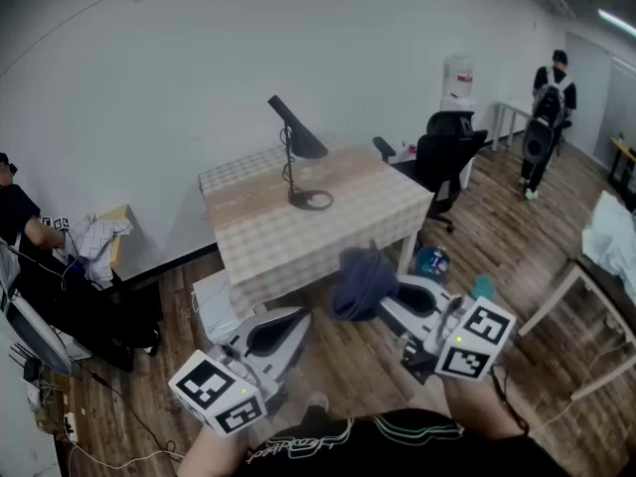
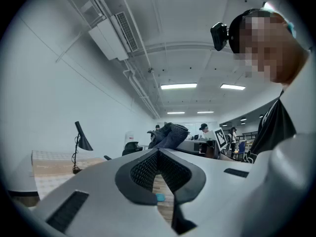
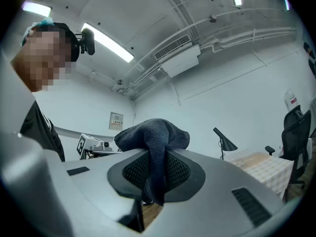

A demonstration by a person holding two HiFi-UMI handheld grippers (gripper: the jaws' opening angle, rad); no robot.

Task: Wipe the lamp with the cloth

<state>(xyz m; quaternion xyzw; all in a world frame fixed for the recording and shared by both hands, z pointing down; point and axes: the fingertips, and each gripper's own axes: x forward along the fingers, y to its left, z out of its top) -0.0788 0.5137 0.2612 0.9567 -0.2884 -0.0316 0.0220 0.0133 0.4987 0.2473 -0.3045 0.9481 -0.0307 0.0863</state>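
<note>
A black desk lamp point(image 1: 296, 147) with a cone shade and ring base stands on the checked table point(image 1: 338, 229) ahead; it also shows small in the left gripper view as the lamp point(image 2: 80, 143) and in the right gripper view as the lamp point(image 3: 224, 141). My right gripper point(image 1: 390, 301) is shut on a dark blue cloth point(image 1: 360, 282), which bunches over its tips, the cloth point(image 3: 153, 141) hanging between the jaws. My left gripper point(image 1: 298, 321) is shut with nothing in it, its tips meeting at the gripper point(image 2: 158, 152). Both are held short of the table's near edge.
A black office chair point(image 1: 445, 157) stands right of the table. A person point(image 1: 547, 117) with a backpack walks at the far right. Another person point(image 1: 20, 229) sits at the left by a stand with crumpled cloth point(image 1: 97, 241). A white box point(image 1: 214, 304) sits under the table.
</note>
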